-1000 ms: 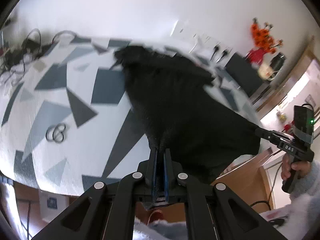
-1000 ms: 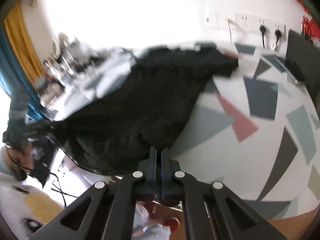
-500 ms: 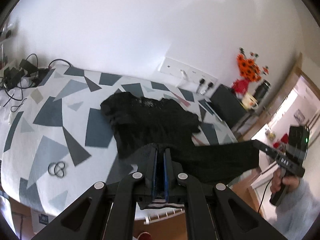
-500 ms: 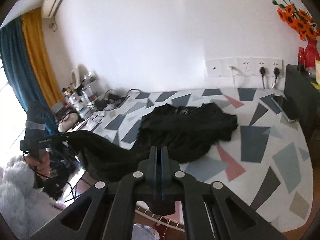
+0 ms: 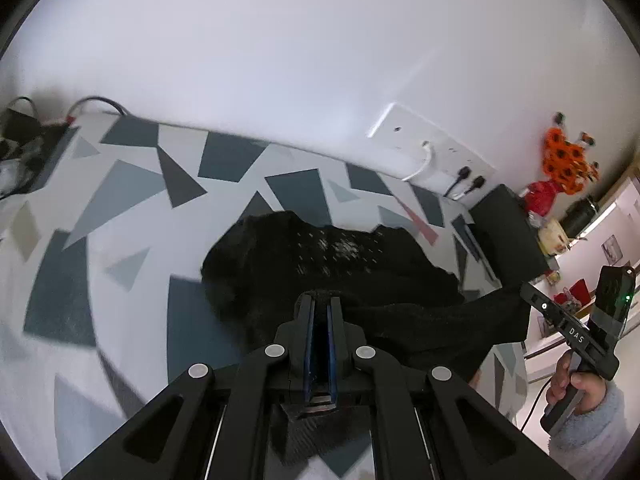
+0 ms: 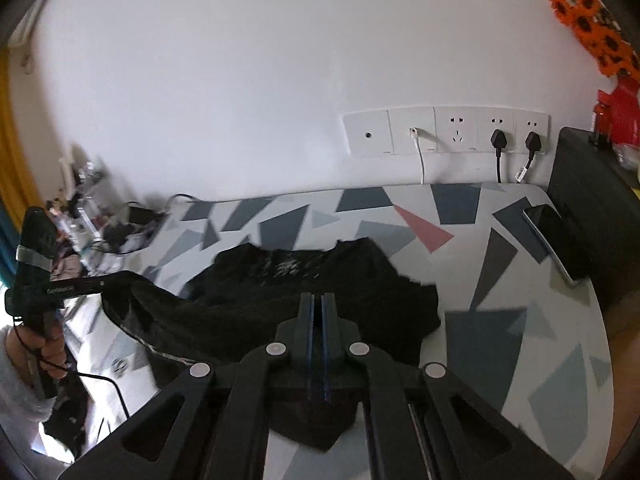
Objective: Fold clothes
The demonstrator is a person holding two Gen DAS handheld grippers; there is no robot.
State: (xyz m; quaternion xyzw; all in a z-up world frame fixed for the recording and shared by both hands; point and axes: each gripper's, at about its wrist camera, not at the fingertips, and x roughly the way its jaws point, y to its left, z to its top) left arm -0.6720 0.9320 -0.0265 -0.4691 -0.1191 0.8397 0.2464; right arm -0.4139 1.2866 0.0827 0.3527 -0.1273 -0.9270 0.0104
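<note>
One black garment (image 5: pixel 328 264) lies on the patterned table (image 5: pixel 120 216), its far part flat, its near hem lifted. The hem runs crosswise between the left gripper (image 5: pixel 319 304) and right gripper (image 6: pixel 317 304), each clamped on a corner; the body lies ahead, equally near both. Dark, soft knit, faintly speckled.

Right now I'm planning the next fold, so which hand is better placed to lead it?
Neither clearly; I'd lean right. Both the left gripper and right gripper are shut on the near edge of the black garment. The right has bare tablecloth beside it; clutter crowds the left side.
</note>
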